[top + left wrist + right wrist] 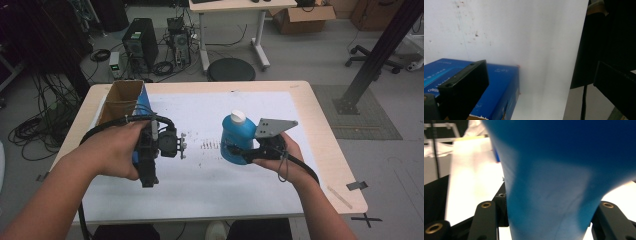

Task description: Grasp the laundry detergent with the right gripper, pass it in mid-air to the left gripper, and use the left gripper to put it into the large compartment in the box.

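High view: right gripper has its jaws clamped around the lower body of a blue plastic bottle w/ a white cap, held upright over the middle-right of the white sheet covering the table. Can't tell for sure if the base is touching the sheet or just off it. Right gripper view backs the grip up: blue wall packed tight between both black jaws, no gap either side.

Left gripper hangs over the sheet near the open cardboard box w/ blue sides at the table's left edge. Left gripper view has its jaws standing wide apart w/ nothing between them, box corner just below.

Handling guess: looks like a detergent-type jug, so prob heavy-ish if full, and liquid would slosh if I swing it quick. Plastic walls are smooth and will give a bit under squeeze, so it could slip or twist in the pads. The low grip means it's top-heavy above the jaws, so it might tip. Imo better hold = mid-body, or on the narrower waist if it has one, keep it vertical, move slow. Not fragile tho; the cap's on, so a bump prob won't spill.
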